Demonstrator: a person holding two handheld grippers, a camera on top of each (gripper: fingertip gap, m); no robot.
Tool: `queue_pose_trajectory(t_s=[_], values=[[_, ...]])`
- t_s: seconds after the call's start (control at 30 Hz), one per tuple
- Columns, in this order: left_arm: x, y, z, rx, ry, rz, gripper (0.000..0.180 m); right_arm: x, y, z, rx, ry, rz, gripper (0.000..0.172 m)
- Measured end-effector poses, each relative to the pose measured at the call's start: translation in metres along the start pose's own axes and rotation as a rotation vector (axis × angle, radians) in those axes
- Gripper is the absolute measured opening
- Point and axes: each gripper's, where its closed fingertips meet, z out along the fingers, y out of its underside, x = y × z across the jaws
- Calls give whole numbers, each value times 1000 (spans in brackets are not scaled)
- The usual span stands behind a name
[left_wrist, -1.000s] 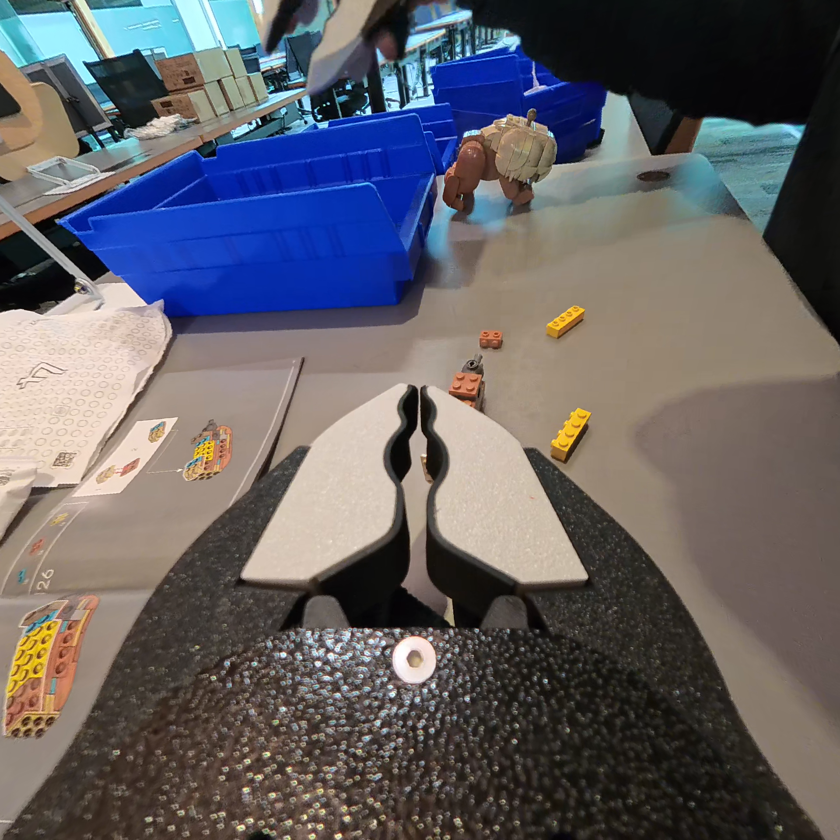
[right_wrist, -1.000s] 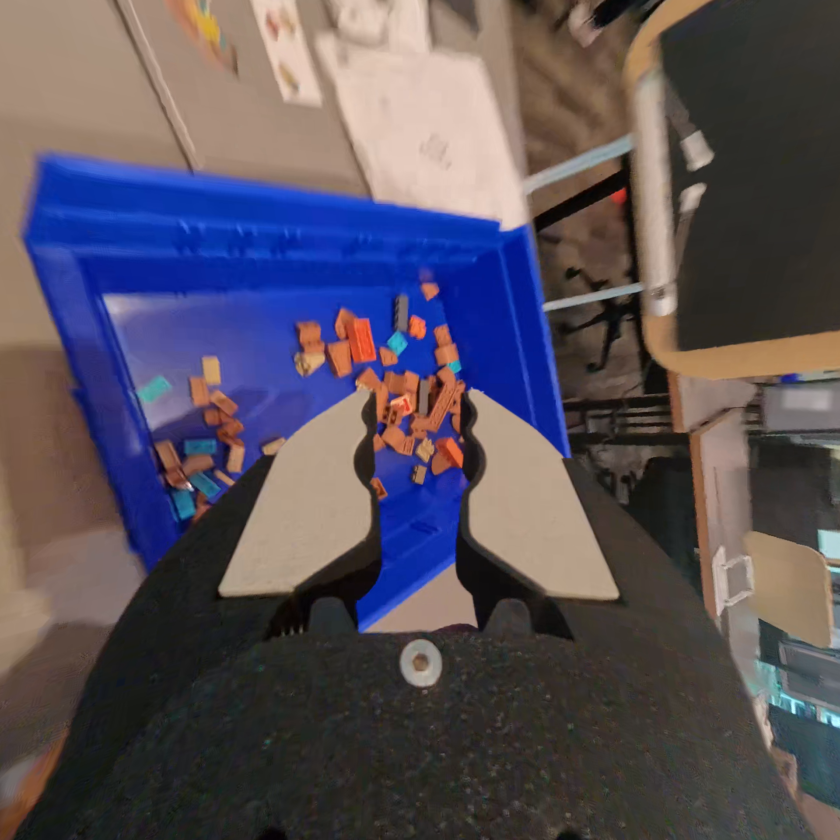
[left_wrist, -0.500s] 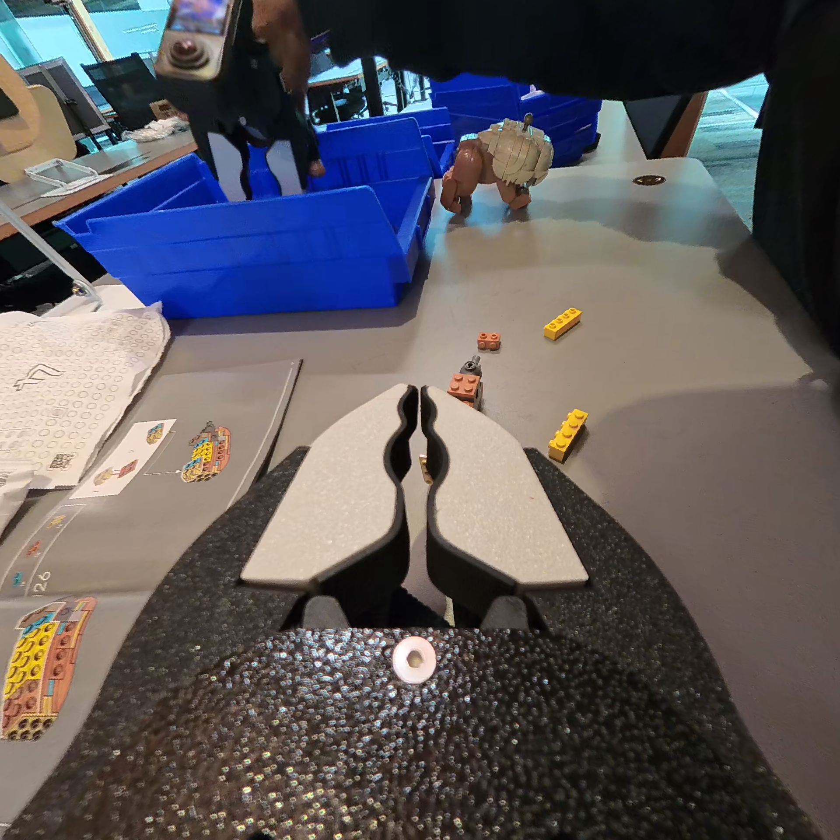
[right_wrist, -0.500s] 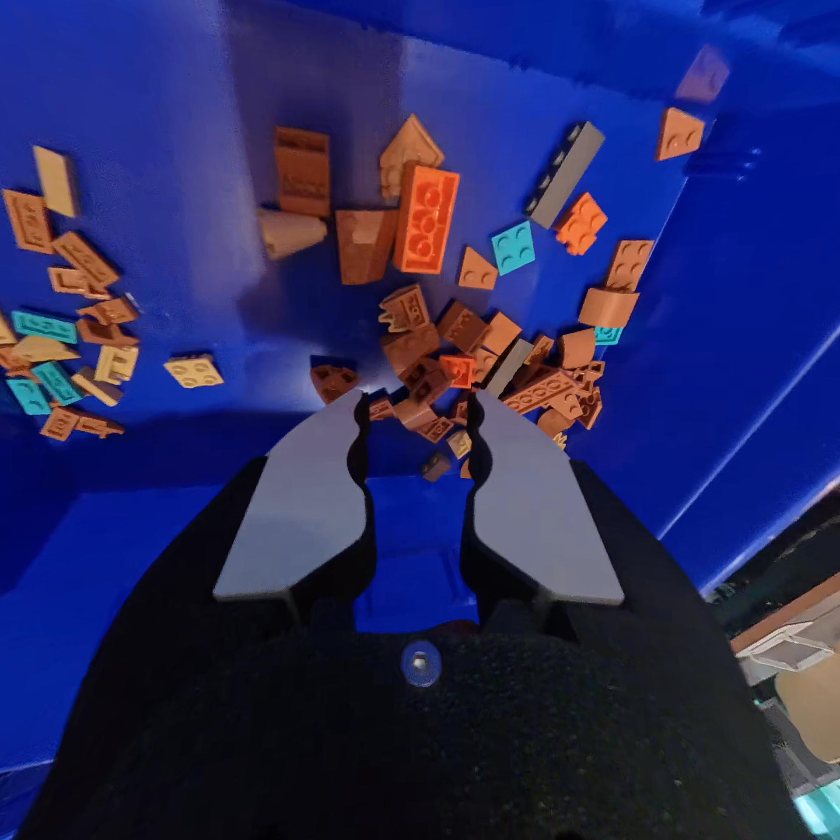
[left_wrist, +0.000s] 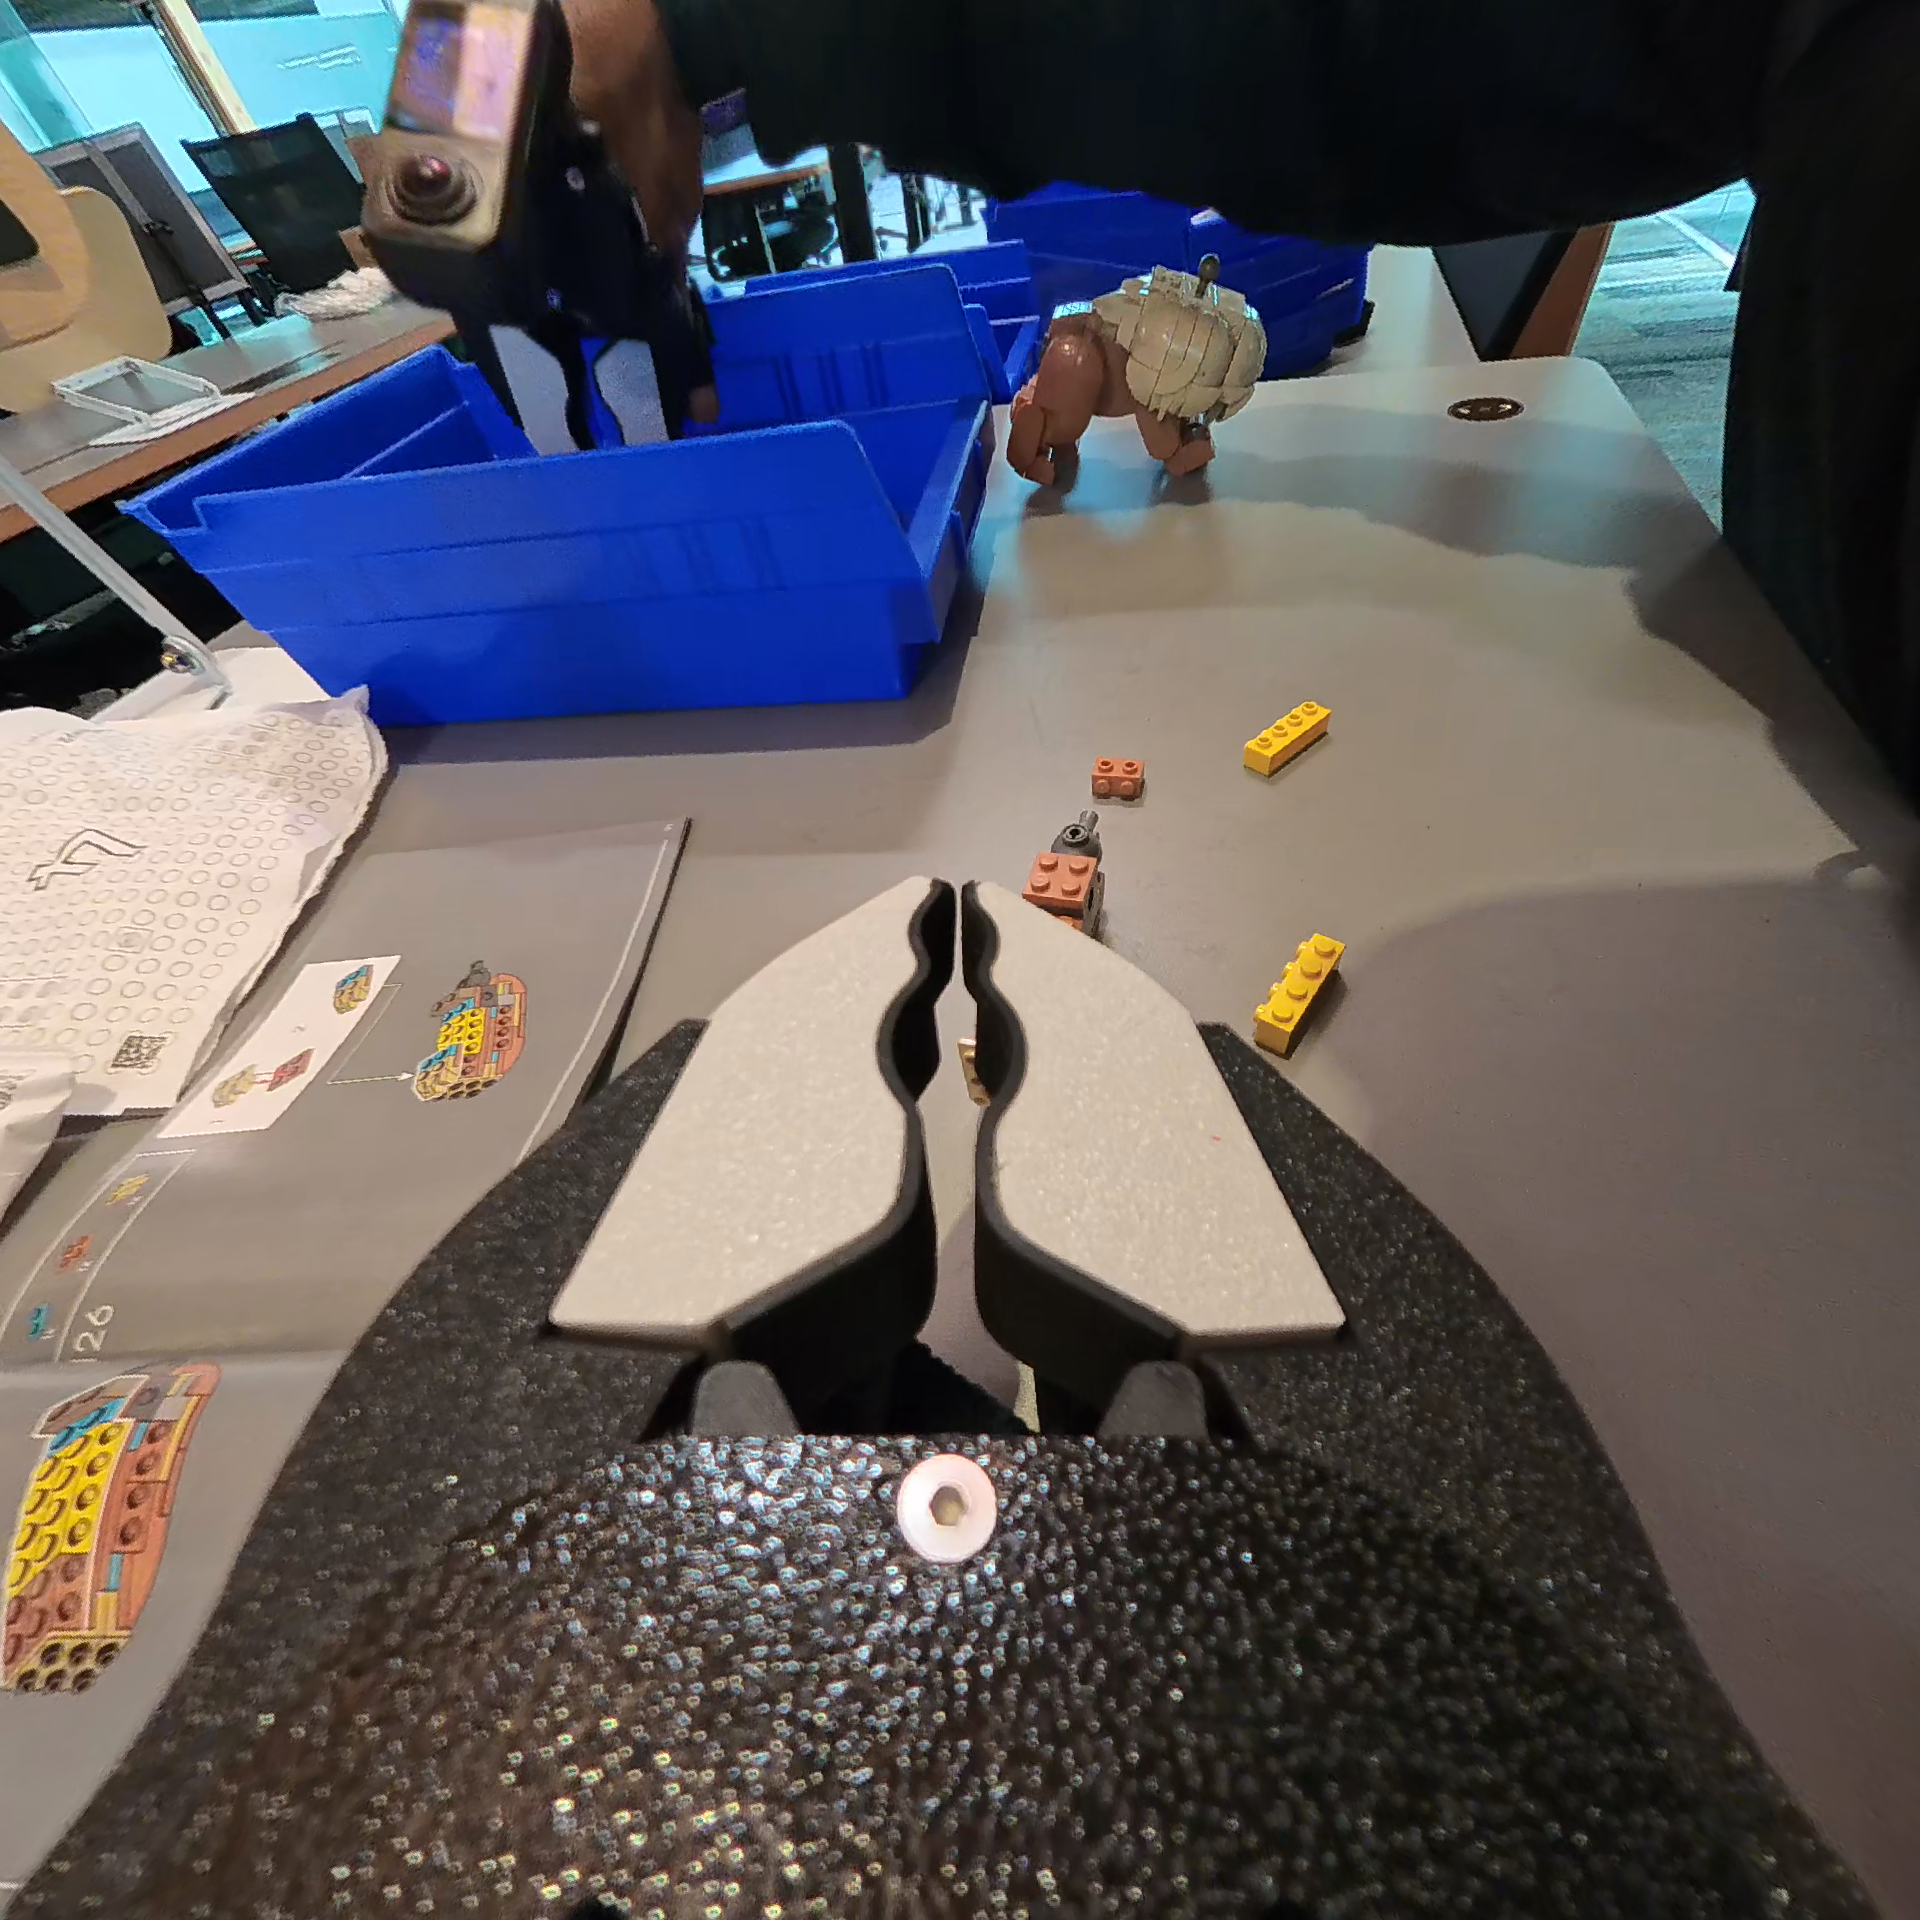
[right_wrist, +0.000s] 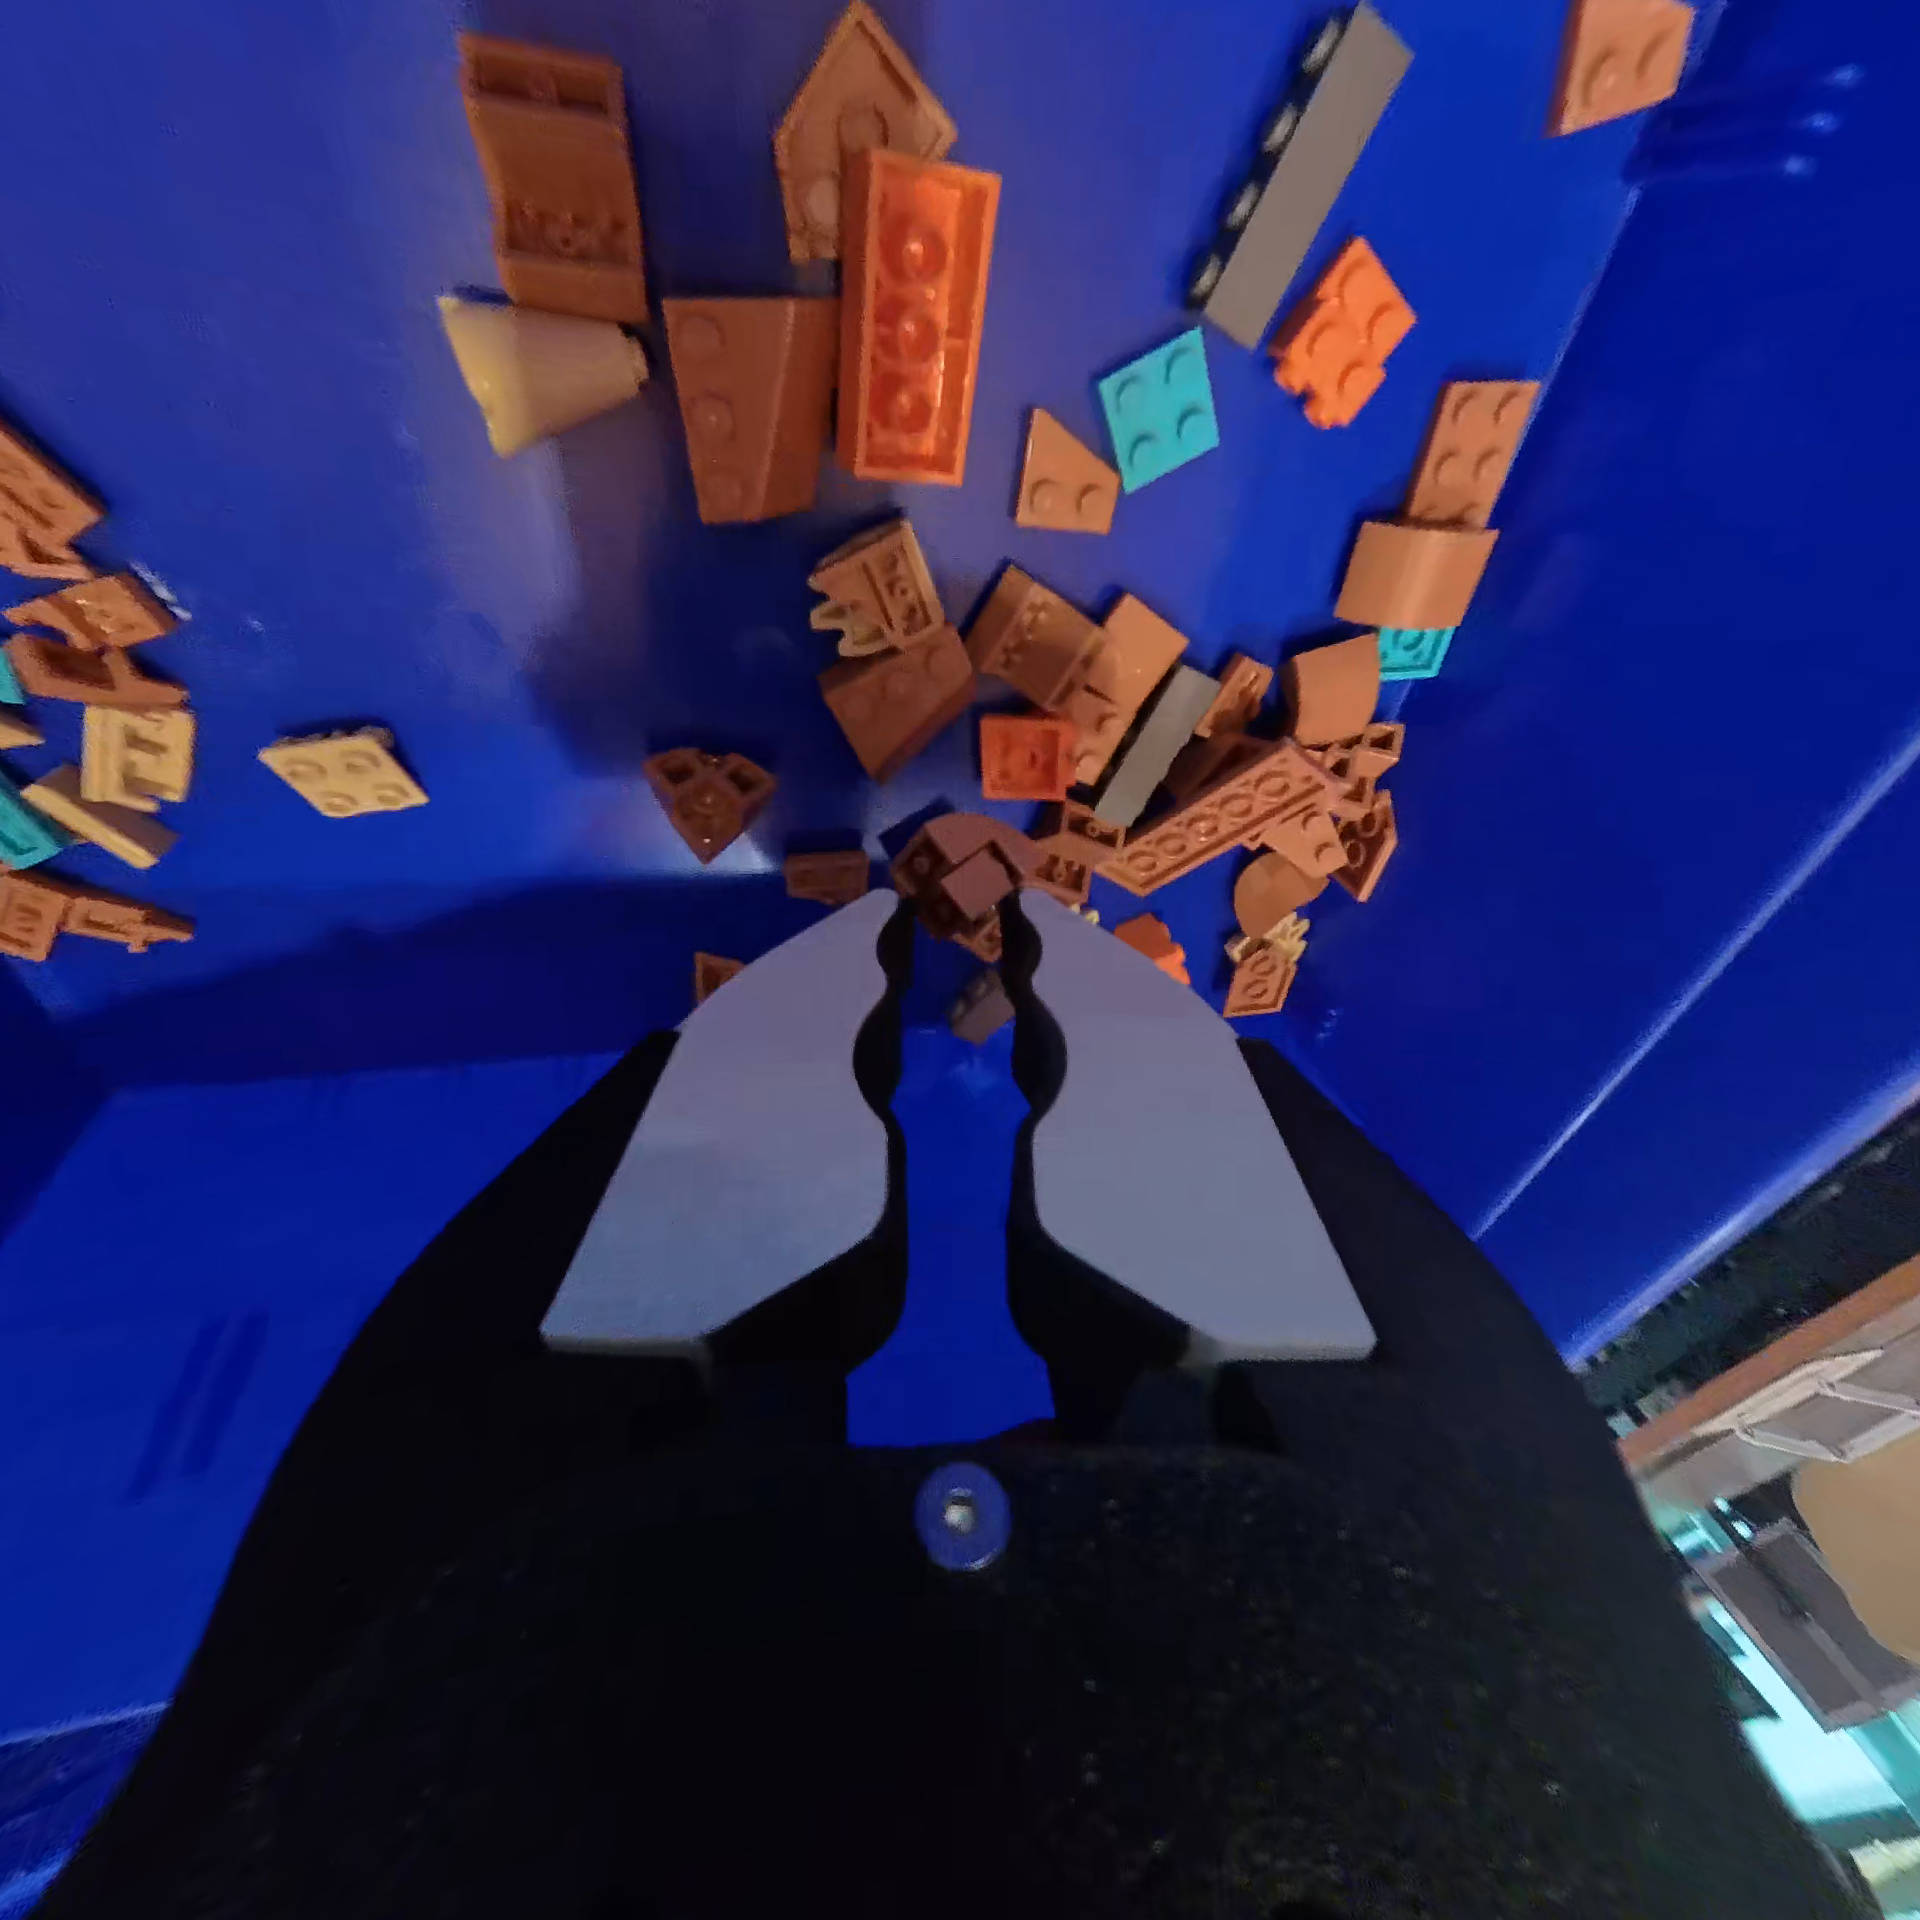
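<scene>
The right tool (right_wrist: 956, 914) is down inside a blue bin (right_wrist: 312, 1143), its two fingertips closed on a small dark brown brick (right_wrist: 961, 883), with both pads pressed against the brick's sides. Whether the brick has left the bin floor cannot be told. Just ahead and to the right of the tips lies a heap of loose brown, orange and grey pieces (right_wrist: 1195, 748). Farther ahead lie an orange plate (right_wrist: 914, 312) and a teal plate (right_wrist: 1158, 410). Off to the left sits a tan square plate (right_wrist: 343, 769).

The left tool (left_wrist: 956, 899) hangs low over the grey bench (left_wrist: 1455, 1143), fingertips closed together on nothing. A small tan piece (left_wrist: 968, 1065) shows through the slit farther back, apparently lying on the bench beneath. Just beyond its right fingertip stands a brown-and-grey brick cluster (left_wrist: 1070, 878). A small brown brick (left_wrist: 1118, 777) and two yellow bricks (left_wrist: 1299, 992) (left_wrist: 1286, 738) lie farther right. To its left an open instruction booklet (left_wrist: 416, 1039) lies flat. A half-built brown and tan model (left_wrist: 1143, 364) stands far ahead, beside the bins.

So one piece is gripped in the bin, several lie out on the bench, and the model looks unfinished.
</scene>
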Motion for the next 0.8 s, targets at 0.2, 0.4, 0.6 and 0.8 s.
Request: queue_pose_trajectory(t_s=[0.2,0.4,0.6,0.8], values=[[0,0,0,-1,-2,1,1,-14,-27,-21,259,-53,37,17],[0,1,0,-1,-1,-1,1,-17,-38,-25,349,3,-17,16],[-2,1,0,-3,-7,-6,1,1,-54,-39,428,308,-123,15],[-35,-17,3,-10,-130,19,1,0,-51,-43,391,546,-119,15]])
